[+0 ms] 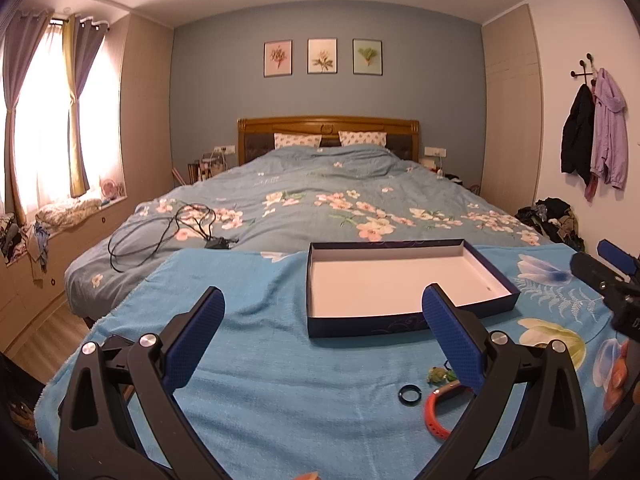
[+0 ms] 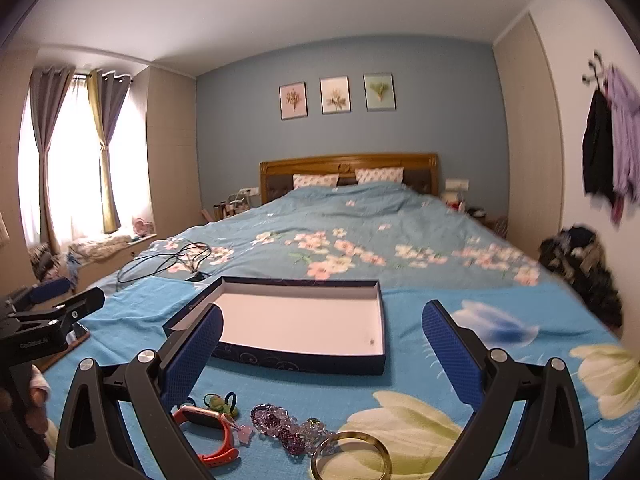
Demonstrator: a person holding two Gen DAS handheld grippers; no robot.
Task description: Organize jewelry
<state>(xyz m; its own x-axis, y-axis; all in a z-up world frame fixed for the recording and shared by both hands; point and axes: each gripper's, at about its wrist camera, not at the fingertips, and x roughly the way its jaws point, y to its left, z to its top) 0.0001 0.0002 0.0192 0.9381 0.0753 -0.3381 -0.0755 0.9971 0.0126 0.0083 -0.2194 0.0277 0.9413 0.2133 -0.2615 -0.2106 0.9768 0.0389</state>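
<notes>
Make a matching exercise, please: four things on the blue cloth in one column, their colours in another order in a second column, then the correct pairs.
Things:
1. box outside wall
2. watch band
3. bangle
4. small ring

Colours:
A. gold
B. black
C. dark blue
D. orange-red

Pairs: 1-C, 2-D, 3-A, 4-B

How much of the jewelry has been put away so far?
None yet: the box sits open with nothing in it. Both the left gripper and right gripper are open, holding nothing. Left to move: orange watch, gold bangle, purple bead bracelet, black ring and a green trinket.
</notes>
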